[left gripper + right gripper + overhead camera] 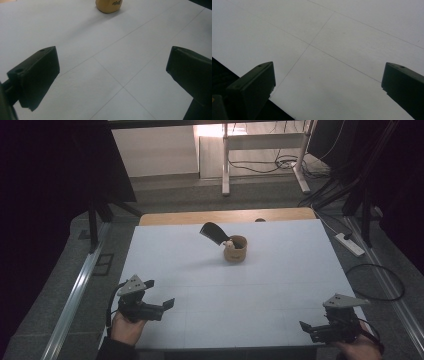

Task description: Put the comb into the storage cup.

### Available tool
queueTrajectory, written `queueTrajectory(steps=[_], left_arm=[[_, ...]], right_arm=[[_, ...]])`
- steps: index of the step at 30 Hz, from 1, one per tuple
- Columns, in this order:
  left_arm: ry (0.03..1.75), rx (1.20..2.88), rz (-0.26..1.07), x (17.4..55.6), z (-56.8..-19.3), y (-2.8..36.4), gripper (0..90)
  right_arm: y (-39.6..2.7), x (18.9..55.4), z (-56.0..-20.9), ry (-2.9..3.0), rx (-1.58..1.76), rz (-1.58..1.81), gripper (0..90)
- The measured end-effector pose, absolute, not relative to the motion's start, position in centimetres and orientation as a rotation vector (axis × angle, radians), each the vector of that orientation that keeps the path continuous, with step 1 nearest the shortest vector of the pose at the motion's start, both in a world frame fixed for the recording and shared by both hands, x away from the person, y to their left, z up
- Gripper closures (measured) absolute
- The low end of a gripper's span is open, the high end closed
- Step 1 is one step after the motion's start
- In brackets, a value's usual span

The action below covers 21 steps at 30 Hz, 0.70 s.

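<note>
A tan cup stands upright near the middle of the white table, toward the back. A black spatula leans out of it to the upper left, beside a small pale item at the rim. The cup's base also appears at the top of the left gripper view. My left gripper rests low at the front left, jaws wide apart, nothing between them. At the front right, my right gripper is open over bare table, pointing left.
The wooden back edge of the table lies behind the cup. A power strip and cables lie on the floor at the right. A desk frame stands farther back. The table's front edge falls off dark in the right gripper view.
</note>
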<state>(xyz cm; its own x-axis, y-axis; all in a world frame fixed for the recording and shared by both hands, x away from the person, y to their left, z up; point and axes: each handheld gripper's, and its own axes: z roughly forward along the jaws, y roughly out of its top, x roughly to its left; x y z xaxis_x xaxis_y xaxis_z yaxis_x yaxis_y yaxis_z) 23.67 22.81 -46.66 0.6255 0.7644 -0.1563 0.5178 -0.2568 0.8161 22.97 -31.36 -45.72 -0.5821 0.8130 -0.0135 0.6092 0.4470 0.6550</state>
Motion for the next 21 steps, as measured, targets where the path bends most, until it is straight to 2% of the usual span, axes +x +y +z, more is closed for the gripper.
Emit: queueTrajectory(steps=[21], left_arm=[[1.074,1.902,0.338,20.9,-47.2,24.8,0.0]], right_arm=[[-31.3,23.0,-45.8,2.376,1.221,0.868,0.0]])
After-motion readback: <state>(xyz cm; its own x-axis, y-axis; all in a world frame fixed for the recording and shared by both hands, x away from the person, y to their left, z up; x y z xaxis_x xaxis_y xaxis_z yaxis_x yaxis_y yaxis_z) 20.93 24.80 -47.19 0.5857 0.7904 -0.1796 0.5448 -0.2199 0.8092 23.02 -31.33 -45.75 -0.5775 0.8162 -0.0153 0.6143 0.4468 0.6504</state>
